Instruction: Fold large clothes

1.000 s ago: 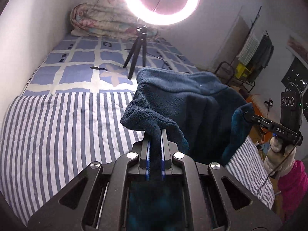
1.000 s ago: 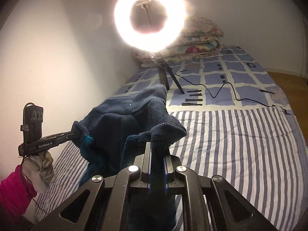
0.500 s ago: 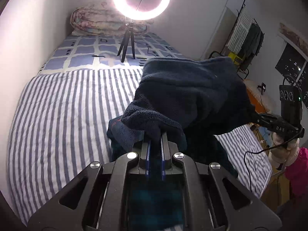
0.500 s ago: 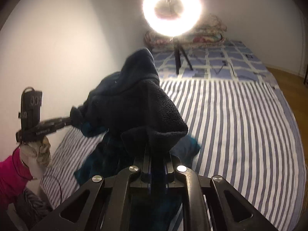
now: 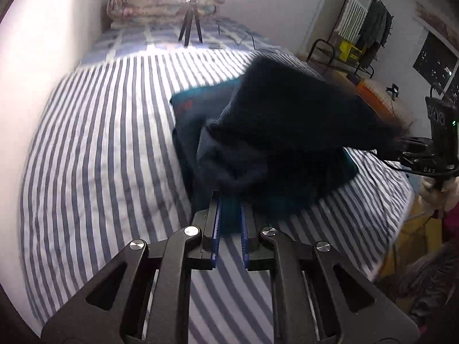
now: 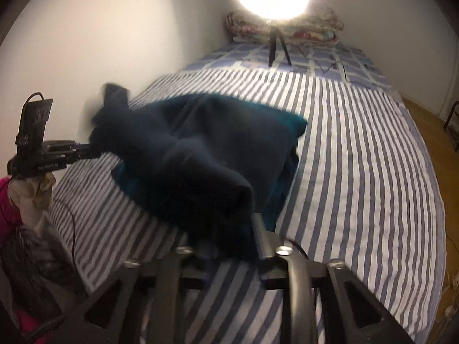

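A large dark navy fleece garment [image 5: 287, 132] with a teal lining lies bunched on the striped bed sheet [image 5: 100, 157]. In the left wrist view my left gripper [image 5: 229, 200] is low over the sheet, jaws opening. The fleece edge rests at the fingertips and the gap behind them shows through. My right gripper [image 5: 401, 146] appears at the garment's far right corner. In the right wrist view the garment [image 6: 200, 149] drapes over my right gripper [image 6: 229, 229]. Its jaws are opening wide with loose fleece lying between them. My left gripper [image 6: 86, 152] is at the garment's left corner.
A ring light on a tripod [image 5: 189, 28] stands at the head of the bed before a folded quilt [image 5: 137, 8]. A wall runs along one side of the bed. A clothes rack [image 5: 361, 20] stands past the other side. A gloved hand [image 6: 31, 197] holds the left gripper.
Both grippers came back toward the foot of the bed and sank. The garment, held up before, has come down folded onto the sheet. Both pairs of jaws have parted.
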The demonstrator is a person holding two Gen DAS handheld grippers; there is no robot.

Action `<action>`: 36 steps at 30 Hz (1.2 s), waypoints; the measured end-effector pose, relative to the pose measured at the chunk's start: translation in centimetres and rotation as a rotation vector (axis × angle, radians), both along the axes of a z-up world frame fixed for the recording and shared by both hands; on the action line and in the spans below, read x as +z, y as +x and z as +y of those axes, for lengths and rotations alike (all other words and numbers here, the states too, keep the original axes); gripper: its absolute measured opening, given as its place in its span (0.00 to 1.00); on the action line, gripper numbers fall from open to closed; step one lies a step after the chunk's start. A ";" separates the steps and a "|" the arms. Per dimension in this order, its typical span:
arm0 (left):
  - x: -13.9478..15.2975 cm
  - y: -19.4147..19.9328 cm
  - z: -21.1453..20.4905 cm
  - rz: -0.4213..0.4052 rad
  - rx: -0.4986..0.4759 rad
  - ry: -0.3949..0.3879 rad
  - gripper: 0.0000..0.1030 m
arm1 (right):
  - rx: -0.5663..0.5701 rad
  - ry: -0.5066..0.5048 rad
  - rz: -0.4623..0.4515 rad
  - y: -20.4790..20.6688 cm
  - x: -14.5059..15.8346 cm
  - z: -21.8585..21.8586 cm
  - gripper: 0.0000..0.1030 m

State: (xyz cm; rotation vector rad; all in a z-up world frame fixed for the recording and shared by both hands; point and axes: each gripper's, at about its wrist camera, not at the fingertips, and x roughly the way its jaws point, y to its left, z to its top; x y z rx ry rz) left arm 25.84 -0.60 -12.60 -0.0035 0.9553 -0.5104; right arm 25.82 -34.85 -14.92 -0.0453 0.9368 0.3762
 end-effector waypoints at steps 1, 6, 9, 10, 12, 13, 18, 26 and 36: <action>0.3 -0.8 0.7 0.016 -0.001 -0.020 0.12 | -0.008 0.004 0.006 -0.7 0.1 -0.6 0.28; 2.0 -2.9 4.1 0.023 0.039 -0.139 0.49 | -0.108 0.196 0.010 -2.4 1.8 -4.4 0.34; 2.2 -0.8 6.4 0.084 0.145 -0.283 0.53 | -0.173 0.344 0.028 -2.0 1.8 -5.7 0.53; 2.1 0.1 6.8 0.109 0.173 -0.321 0.53 | -0.199 0.381 0.038 -1.5 1.6 -5.8 0.58; 1.3 1.9 7.1 0.168 0.215 -0.405 0.53 | -0.220 0.437 0.072 -0.3 0.8 -5.5 0.60; 0.5 3.0 7.2 0.210 0.239 -0.445 0.54 | -0.230 0.451 0.093 0.4 0.3 -5.2 0.60; -3.7 5.7 6.1 0.383 0.280 -0.504 0.54 | -0.268 0.491 0.181 2.9 -2.8 -3.9 0.63; -3.8 6.0 2.4 0.363 0.203 -0.455 0.08 | -0.279 0.507 0.233 4.5 -4.8 -3.1 0.17; -5.9 1.6 1.2 0.339 0.161 -0.205 0.08 | -0.252 0.346 0.290 1.1 -5.3 -3.9 0.09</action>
